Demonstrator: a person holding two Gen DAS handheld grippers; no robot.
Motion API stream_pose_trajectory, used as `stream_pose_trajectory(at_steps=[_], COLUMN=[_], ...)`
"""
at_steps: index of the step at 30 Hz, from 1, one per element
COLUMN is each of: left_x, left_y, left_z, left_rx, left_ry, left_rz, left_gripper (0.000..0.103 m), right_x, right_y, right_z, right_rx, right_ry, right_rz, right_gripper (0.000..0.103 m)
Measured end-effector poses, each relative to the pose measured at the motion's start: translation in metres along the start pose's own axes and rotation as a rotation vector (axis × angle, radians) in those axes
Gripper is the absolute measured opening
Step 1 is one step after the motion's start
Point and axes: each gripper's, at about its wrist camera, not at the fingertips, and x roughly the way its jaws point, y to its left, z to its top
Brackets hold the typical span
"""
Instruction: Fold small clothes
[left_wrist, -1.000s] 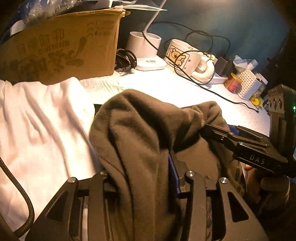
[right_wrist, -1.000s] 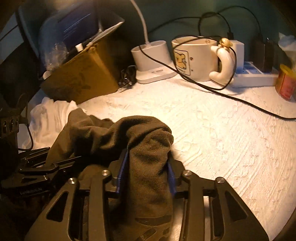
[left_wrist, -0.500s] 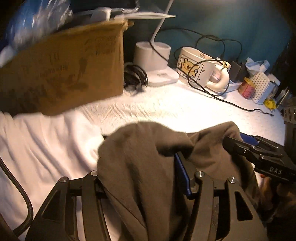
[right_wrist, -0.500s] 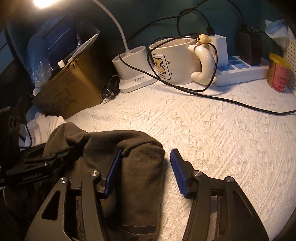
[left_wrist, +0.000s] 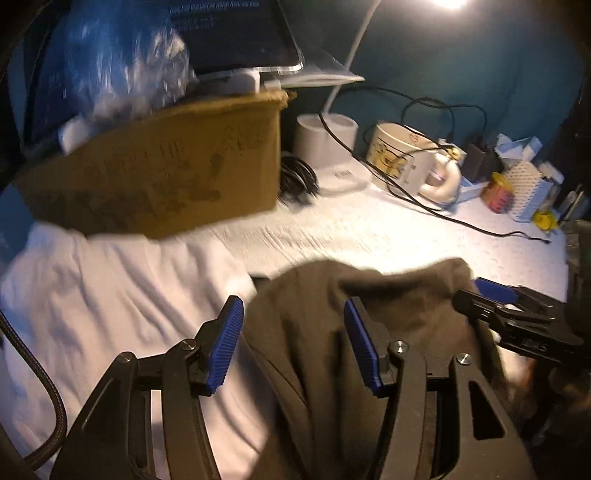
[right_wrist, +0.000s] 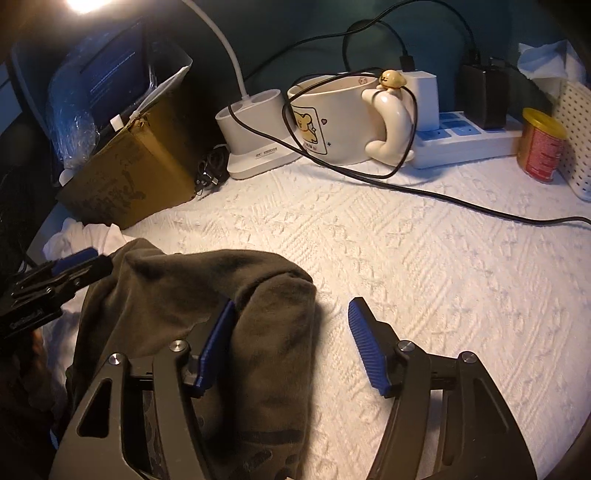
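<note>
Brown garment (right_wrist: 207, 317) lies bunched in a doubled-over heap on the white textured cloth (right_wrist: 424, 277), in front of the cardboard box (right_wrist: 136, 177) and overlapping a white garment (left_wrist: 103, 302) beside it. Right gripper (right_wrist: 291, 343): jaws have just been opening; the fold sits between them against the left pad, clear of the right pad, so released. Left gripper (left_wrist: 291, 347): jaws apart, also just opened; brown cloth lies between them, not pinched. Fold looks loose and lumpy. Risk: a pad's ribbed face snags the fleece on withdrawal and drags the fold open. Risk: next grasp catches the white garment underneath too.
</note>
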Motion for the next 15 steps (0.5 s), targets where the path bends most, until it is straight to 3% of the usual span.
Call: stream_pose_trajectory(at_steps=[9,10,15], left_x=[-0.022,-0.023,-0.026], left_y=[-0.025,-0.027,-0.031], left_z=[-0.031,-0.035,-0.057], left_rx=[0.046,0.053,0.044], left_ry=[0.015,0.021,0.025], left_rz=[-0.039,-0.042,-0.052], left_gripper=[0.057,0.057,0.057], right_x=[-0.015,-0.015,-0.019], right_y=[-0.007,-0.007,-0.007], right_z=[-0.013,-0.015,-0.034], right_rx=[-0.008,-0.034,-0.052], right_ry=[-0.001,0.006,0.032], right_rz=[-0.036,0.006,0.004], right_gripper=[0.066,0.066,0.066])
